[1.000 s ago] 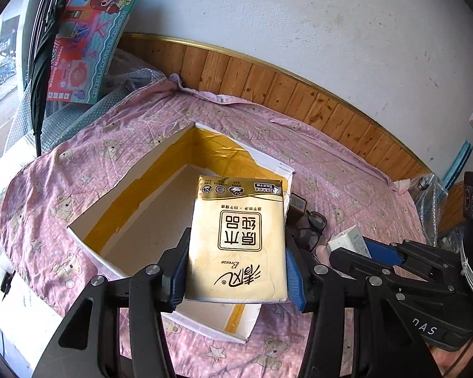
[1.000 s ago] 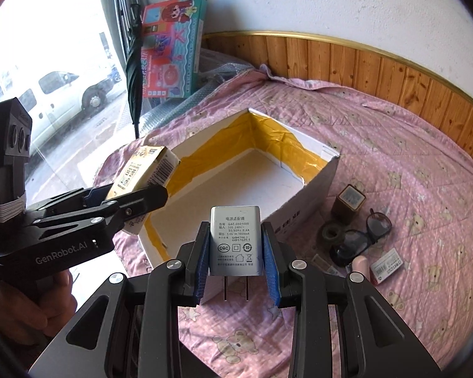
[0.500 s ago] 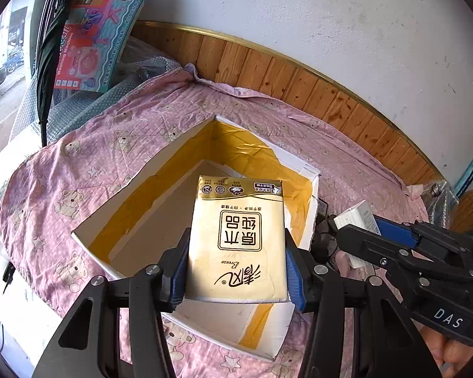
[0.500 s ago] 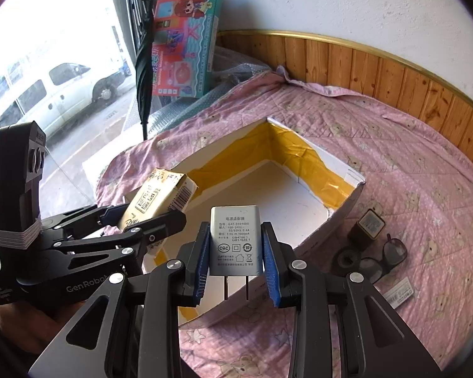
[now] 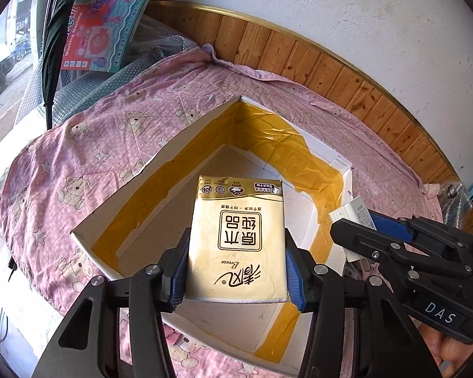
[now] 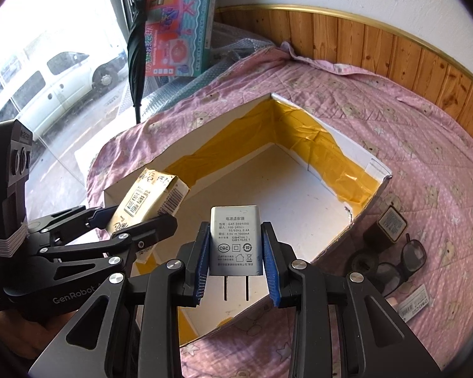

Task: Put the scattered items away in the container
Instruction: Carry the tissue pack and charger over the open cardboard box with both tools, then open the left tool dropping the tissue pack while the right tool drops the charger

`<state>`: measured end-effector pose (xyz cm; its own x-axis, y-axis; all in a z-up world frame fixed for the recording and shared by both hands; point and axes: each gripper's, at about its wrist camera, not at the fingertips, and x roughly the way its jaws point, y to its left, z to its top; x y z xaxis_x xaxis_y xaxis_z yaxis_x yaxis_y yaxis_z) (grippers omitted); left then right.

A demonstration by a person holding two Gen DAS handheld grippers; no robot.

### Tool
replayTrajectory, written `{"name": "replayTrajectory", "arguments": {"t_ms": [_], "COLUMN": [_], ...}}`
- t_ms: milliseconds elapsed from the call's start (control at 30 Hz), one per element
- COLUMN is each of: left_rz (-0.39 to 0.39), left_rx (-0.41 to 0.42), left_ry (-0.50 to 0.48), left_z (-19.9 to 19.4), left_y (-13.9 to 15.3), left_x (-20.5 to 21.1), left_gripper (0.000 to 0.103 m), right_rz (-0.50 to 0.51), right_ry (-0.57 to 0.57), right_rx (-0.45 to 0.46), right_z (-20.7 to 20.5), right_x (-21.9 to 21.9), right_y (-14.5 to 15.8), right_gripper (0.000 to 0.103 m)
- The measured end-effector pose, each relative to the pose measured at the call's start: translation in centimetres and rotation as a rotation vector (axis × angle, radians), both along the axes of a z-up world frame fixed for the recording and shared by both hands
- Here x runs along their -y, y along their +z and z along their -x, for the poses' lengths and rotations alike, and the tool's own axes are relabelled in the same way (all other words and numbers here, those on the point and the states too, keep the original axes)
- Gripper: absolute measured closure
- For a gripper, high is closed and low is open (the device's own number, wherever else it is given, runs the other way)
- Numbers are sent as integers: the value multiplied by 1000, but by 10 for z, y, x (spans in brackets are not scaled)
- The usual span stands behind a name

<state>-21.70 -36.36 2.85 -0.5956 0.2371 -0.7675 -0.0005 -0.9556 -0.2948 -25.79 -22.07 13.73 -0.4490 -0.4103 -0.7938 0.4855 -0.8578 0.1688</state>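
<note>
Tissue pack (image 5: 236, 239) pinched in the left gripper (image 5: 236, 271), hanging over the open white box (image 6: 356, 236). Beside it, the right gripper (image 6: 236, 261) clamps a grey charger (image 6: 235, 241) above the same box. Glasses (image 6: 403, 261) lie outside on the pink blanket (image 6: 425, 145).

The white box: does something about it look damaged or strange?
Yes. The white box has rough, unevenly cut walls, and its inner sides are patched with wrinkled yellow tape. One corner is torn. Otherwise it sits flat on the pink cloth.
</note>
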Motion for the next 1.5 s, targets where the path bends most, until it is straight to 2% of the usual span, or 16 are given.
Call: {"name": "replayTrajectory", "arguments": {"t_ms": [300, 800, 1067, 1300, 1500], "left_rz": [-1, 5, 4, 4, 10], "left_rx": [59, 94, 92, 66, 39], "left_ry": [-5, 3, 2, 7, -12], "left_z": [11, 22, 11, -4, -21], "left_y": [-16, -30, -28, -14, -1], "left_x": [-4, -2, -2, 0, -10], "left_gripper": [51, 49, 48, 48, 48], "right_rz": [-29, -43, 18, 86, 103], "right_ry": [-14, -38, -57, -74, -58], "right_rx": [32, 20, 29, 31, 29], "right_z": [23, 40, 25, 2, -21], "right_x": [4, 7, -6, -21, -19], "right_y": [-18, -24, -16, -6, 0], "right_gripper": [71, 69, 69, 69, 69]}}
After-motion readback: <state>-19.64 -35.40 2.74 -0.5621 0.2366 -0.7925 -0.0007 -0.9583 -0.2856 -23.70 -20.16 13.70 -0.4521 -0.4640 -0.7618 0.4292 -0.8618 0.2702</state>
